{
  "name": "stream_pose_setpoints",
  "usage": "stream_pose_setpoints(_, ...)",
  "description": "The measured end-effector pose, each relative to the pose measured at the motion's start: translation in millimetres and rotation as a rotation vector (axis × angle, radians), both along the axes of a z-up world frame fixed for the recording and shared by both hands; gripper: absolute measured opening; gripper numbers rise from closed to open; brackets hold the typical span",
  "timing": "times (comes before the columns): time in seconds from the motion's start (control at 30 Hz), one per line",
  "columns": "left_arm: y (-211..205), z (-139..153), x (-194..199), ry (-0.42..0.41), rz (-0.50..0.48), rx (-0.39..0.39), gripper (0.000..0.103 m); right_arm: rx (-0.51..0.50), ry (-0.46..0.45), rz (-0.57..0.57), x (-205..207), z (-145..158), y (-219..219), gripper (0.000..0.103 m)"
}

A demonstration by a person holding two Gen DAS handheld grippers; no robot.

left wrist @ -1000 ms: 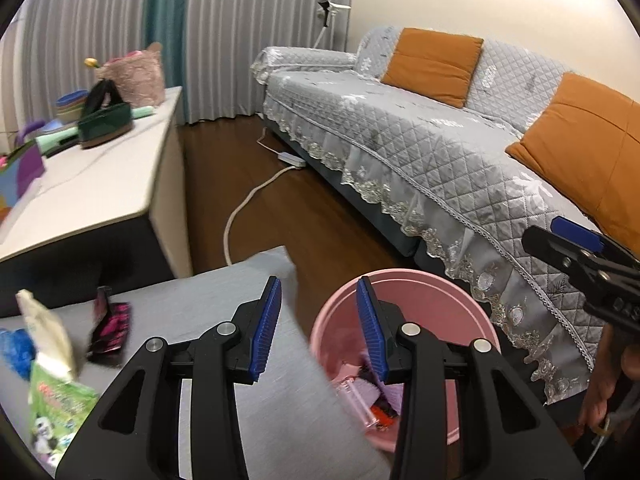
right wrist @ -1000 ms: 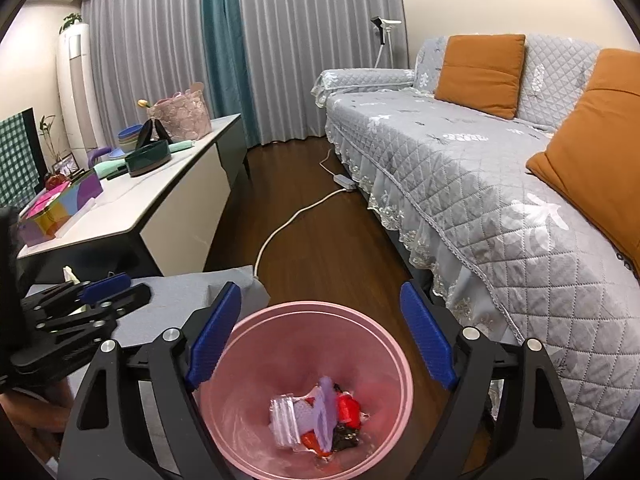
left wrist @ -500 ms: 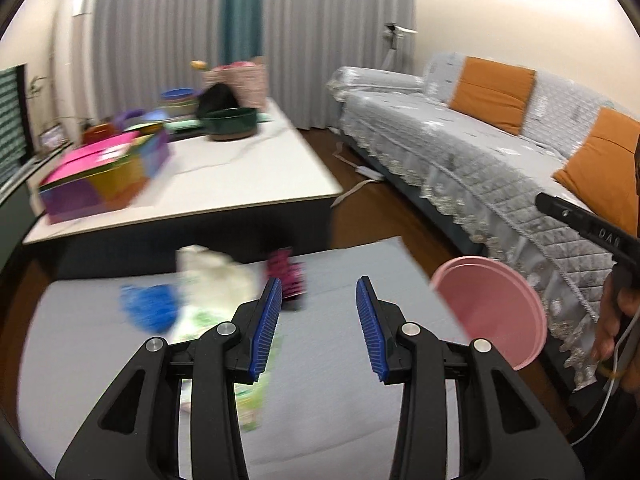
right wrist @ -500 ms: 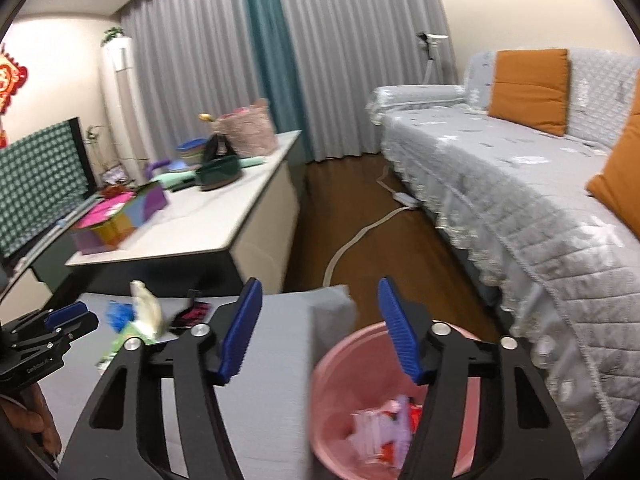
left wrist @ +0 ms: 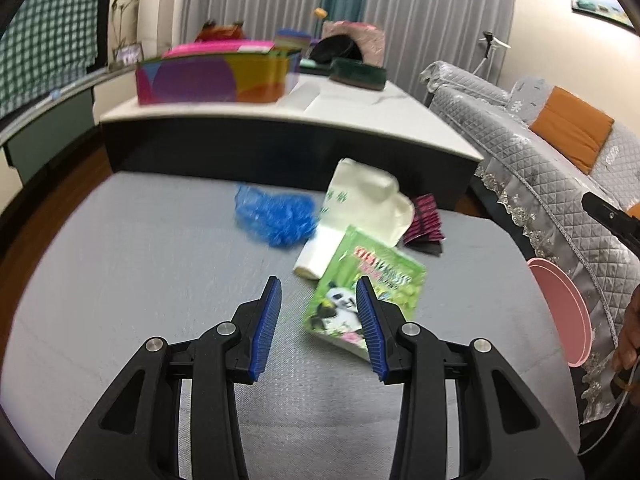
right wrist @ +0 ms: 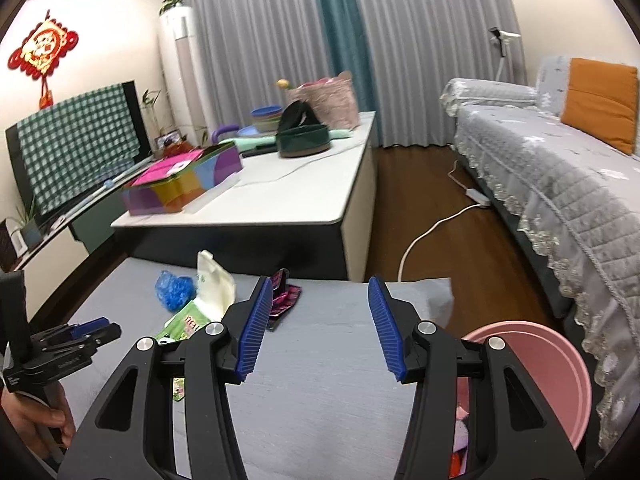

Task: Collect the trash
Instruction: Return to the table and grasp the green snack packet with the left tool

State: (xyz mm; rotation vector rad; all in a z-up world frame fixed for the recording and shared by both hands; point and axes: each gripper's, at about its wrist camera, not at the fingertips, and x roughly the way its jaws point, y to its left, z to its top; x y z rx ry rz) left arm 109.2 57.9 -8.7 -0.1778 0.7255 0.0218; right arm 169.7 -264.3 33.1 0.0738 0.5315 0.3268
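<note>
On the grey mat [left wrist: 140, 280] lie a green panda packet [left wrist: 372, 288], a white bag [left wrist: 368, 200], a crumpled blue plastic piece [left wrist: 276, 216] and a dark pink wrapper [left wrist: 426, 222]. My left gripper [left wrist: 318, 328] is open and empty just short of the green packet. My right gripper [right wrist: 320, 328] is open and empty above the mat, with the pink wrapper [right wrist: 284, 300] beyond its left finger. The pink bin [right wrist: 552, 372] stands at the mat's right edge with trash inside. The bin's rim [left wrist: 568, 312] also shows in the left wrist view.
A low white table [right wrist: 280, 204] with a colourful box [right wrist: 184, 184], a dark green bowl [right wrist: 304, 142] and a pink basket stands behind the mat. A grey quilted sofa [right wrist: 560, 176] with orange cushions runs along the right. A white cable [right wrist: 432, 232] lies on the wood floor.
Both grippers have swung left, away from over the pink bin toward the trash on the mat. The left gripper has come close to the green packet. Both stayed open.
</note>
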Motion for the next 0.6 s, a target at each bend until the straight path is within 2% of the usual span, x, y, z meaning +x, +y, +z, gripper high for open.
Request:
stream_pose_setpoints(0.23, 1.3, -19.9, 19.1, 0.029, -0.021, -0.023, 0.039, -0.020, 0.035, 0.038, 19.6, -21.7, 29.7, 0.050)
stream_pose_setpoints(0.6, 6.2, -53.1, 46.1, 0.124, -0.028, -0.139, 0.039, 0.015, 0.107, 0.056, 42.8, -58.5, 54.7, 0.050)
